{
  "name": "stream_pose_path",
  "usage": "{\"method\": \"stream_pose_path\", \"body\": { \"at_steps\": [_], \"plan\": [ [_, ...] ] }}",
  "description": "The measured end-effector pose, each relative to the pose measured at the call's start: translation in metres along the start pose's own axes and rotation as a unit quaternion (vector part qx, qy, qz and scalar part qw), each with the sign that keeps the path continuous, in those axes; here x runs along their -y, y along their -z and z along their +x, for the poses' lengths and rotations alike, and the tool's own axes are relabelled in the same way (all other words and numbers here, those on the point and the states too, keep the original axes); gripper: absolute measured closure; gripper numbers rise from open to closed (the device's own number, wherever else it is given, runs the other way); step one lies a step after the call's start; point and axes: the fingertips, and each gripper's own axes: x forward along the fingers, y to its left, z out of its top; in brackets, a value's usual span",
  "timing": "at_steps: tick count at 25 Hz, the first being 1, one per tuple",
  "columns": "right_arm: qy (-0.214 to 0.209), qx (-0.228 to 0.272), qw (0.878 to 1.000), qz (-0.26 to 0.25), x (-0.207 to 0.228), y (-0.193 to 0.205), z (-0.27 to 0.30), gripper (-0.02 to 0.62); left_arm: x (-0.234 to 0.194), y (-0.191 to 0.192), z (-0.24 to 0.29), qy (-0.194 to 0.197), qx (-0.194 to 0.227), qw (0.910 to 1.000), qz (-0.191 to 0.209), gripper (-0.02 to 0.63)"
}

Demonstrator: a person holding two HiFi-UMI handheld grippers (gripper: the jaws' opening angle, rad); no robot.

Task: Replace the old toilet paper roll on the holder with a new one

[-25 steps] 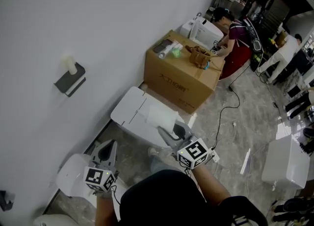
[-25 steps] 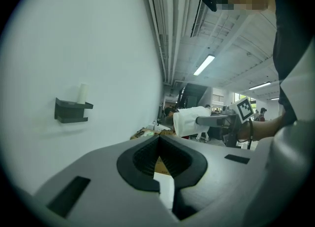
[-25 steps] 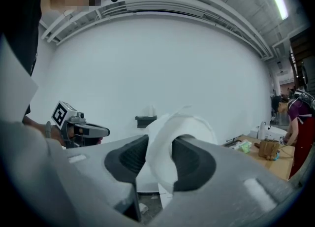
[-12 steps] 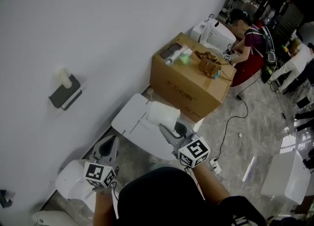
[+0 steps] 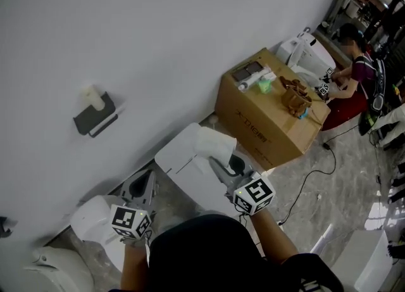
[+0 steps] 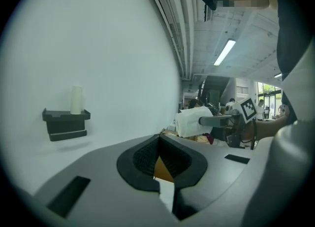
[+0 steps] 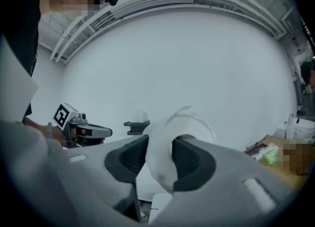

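- The left gripper (image 5: 148, 180) is low at the left, its jaws pressed together with nothing between them. It hangs above a white toilet part (image 5: 92, 218) on the floor.
- The right gripper (image 5: 218, 163) is a little further forward on the right. It points towards the wall and is clamped on the new toilet paper roll (image 5: 214, 145).
- In the right gripper view the pads pinch the roll's wall. One jaw sits outside the roll and the other seems to reach into the centre hole.
- Loose paper at the roll's top edge looks rumpled.
- Below the held roll lies a white ceramic tank (image 5: 180, 158), set against the foot of the wall.
- On the white wall, beyond both grippers and well apart from them, is the dark holder (image 5: 95, 120).
- The old roll (image 5: 93, 97), a slim pale tube, stands upright on top of the holder.
- Further right along the wall sits a cardboard box (image 5: 259, 126) with small items on its top.
- Beyond the box, a person (image 5: 354, 63) bends over another white fixture.
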Motion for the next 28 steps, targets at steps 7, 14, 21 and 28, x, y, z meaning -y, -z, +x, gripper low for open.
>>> {"method": "stream_pose_path", "body": {
  "at_steps": [7, 14, 21, 28],
  "plan": [
    [-0.048, 0.007, 0.999, -0.001, -0.008, -0.009, 0.042, 0.451, -0.026, -0.002, -0.012, -0.049, -0.004, 0.9988, 0.002, 0.592],
    [-0.091, 0.014, 0.996, 0.000, -0.039, -0.018, 0.086, 0.451, -0.061, -0.002, -0.037, -0.086, -0.010, 0.9962, 0.004, 0.592],
    [-0.123, 0.011, 0.992, -0.001, -0.069, -0.019, 0.125, 0.451, -0.102, -0.005, -0.051, -0.115, -0.021, 0.9930, 0.014, 0.591],
    [-0.144, 0.009, 0.990, -0.001, -0.096, -0.021, 0.156, 0.451, -0.150, -0.015, -0.058, -0.129, -0.051, 0.9892, 0.047, 0.591]
  ]
}}
